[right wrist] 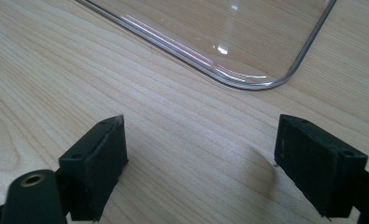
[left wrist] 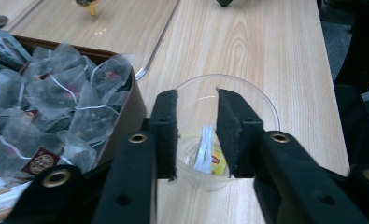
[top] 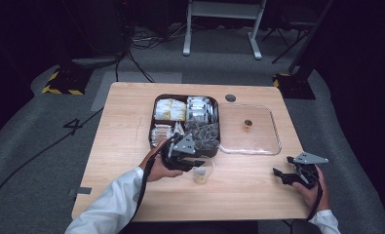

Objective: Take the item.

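Wooden bench (top: 131, 146) | tea bag (left wrist: 210, 156) lies in cup (left wrist: 229, 135) at 6 o'clock of box (top: 153, 122) | left gripper (left wrist: 197, 135) fingers released, straddling rim; right gripper (right wrist: 198, 163) released | risk: withdrawing fingers snag rim, tipping cup.

A clear plastic cup (left wrist: 229, 126) stands upright on the light wooden counter (top: 131, 146), just beside the front right corner of a dark brown box (top: 153, 127) of tea bags. The cup is round, thin-walled and open at the top. At its bottom lies a tea bag (left wrist: 204, 150): a pale, whitish sachet with a yellow and red tag (left wrist: 216, 162) beside it, slumped against the base. In the high view the cup (top: 201, 172) shows a yellowish patch low inside. In the left gripper view its rim curves behind the two black tongs, and the counter's grain shows through its wall.
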Demonstrator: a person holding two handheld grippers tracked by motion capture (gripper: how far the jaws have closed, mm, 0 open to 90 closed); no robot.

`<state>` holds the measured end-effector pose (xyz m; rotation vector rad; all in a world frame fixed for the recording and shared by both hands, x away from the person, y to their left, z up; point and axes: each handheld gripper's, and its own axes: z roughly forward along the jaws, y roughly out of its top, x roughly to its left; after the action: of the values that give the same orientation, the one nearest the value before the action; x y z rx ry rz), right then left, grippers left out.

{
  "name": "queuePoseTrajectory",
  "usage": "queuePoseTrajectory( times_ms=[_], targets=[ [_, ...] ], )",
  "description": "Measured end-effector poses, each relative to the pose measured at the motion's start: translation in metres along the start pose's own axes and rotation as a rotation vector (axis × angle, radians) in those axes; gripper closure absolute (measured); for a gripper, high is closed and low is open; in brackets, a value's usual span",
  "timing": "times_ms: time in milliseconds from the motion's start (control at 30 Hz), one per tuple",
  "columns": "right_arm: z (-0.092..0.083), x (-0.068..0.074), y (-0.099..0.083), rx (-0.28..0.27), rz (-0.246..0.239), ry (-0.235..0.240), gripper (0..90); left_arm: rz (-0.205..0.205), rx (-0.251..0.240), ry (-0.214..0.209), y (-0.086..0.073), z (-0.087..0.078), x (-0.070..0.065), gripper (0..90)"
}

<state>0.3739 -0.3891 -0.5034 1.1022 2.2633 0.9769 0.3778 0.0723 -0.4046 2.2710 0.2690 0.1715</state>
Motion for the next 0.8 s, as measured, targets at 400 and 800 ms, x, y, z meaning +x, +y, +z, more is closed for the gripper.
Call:
queuePoseTrajectory(
  times_ms=[400,800],
  targets=[
    [0.000,0.000,0.000,0.000,-0.001,0.000,17.3,-0.014,-0.006,0.093,-0.002,-0.018,0.000,45.7],
    [0.000,0.000,0.000,-0.001,-0.001,-0.002,17.3,-0.027,0.031,0.156,-0.007,-0.029,0.001,27.1]
  ],
)
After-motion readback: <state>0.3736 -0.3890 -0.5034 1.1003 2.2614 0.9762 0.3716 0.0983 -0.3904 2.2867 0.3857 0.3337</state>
